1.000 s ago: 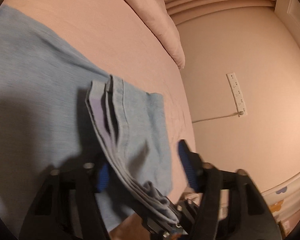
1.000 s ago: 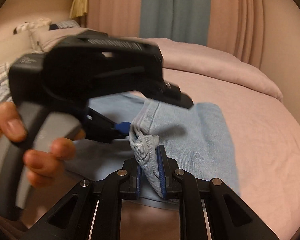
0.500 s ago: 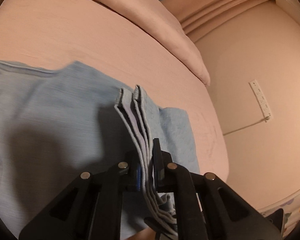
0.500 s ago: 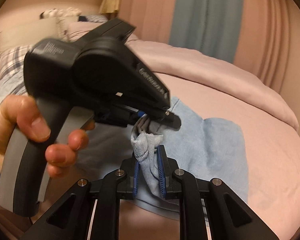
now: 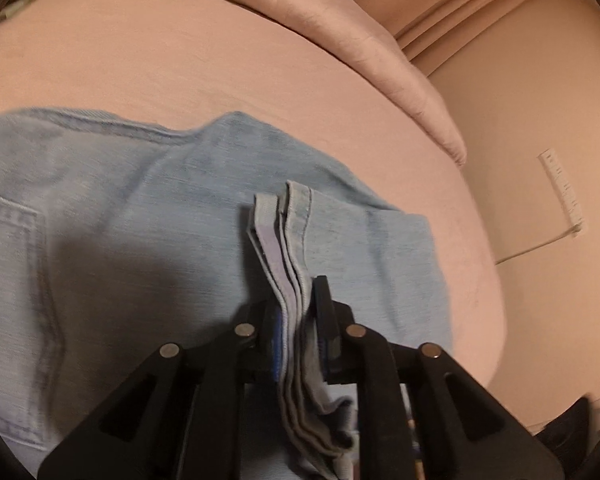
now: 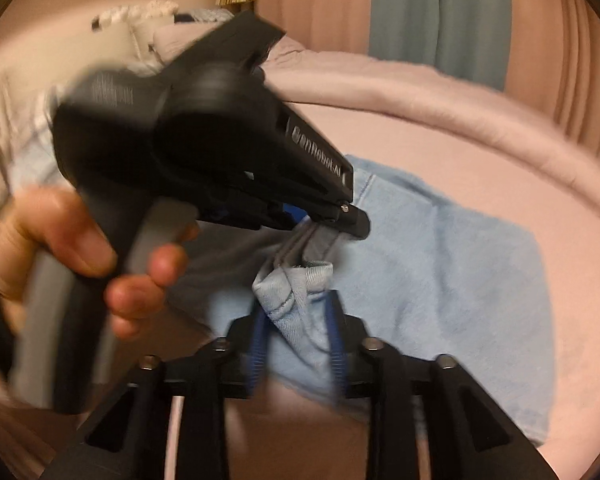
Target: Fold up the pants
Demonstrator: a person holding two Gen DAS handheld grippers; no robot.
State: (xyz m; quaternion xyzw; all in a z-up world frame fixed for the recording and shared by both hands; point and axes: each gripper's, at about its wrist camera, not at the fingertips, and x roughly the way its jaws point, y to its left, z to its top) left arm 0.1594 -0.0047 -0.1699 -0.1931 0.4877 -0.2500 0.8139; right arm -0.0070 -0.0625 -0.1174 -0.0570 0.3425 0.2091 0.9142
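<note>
Light blue denim pants (image 5: 140, 240) lie spread on a pink bed. My left gripper (image 5: 300, 316) is shut on a stack of folded pant edges that stands up between its pads. In the right wrist view the same left gripper (image 6: 332, 220) shows from the side, held by a person's hand (image 6: 60, 240), pinching the cloth above my right gripper (image 6: 298, 320). The right jaws are opening, and a bunched fold of the pants (image 6: 292, 300) still sits loosely between the blue pads. The rest of the pants (image 6: 460, 272) lies flat to the right.
The pink bed sheet (image 5: 180, 60) stretches beyond the pants, with a rolled pink duvet (image 5: 360, 40) along its far side. A wall with a power strip (image 5: 564, 192) is right of the bed. Pillows (image 6: 140, 28) and curtains (image 6: 440, 12) are at the back.
The left gripper went from open to shut on the stacked pant edges and swung across the bed. The right gripper's jaws have spread apart around the bunched cloth.
</note>
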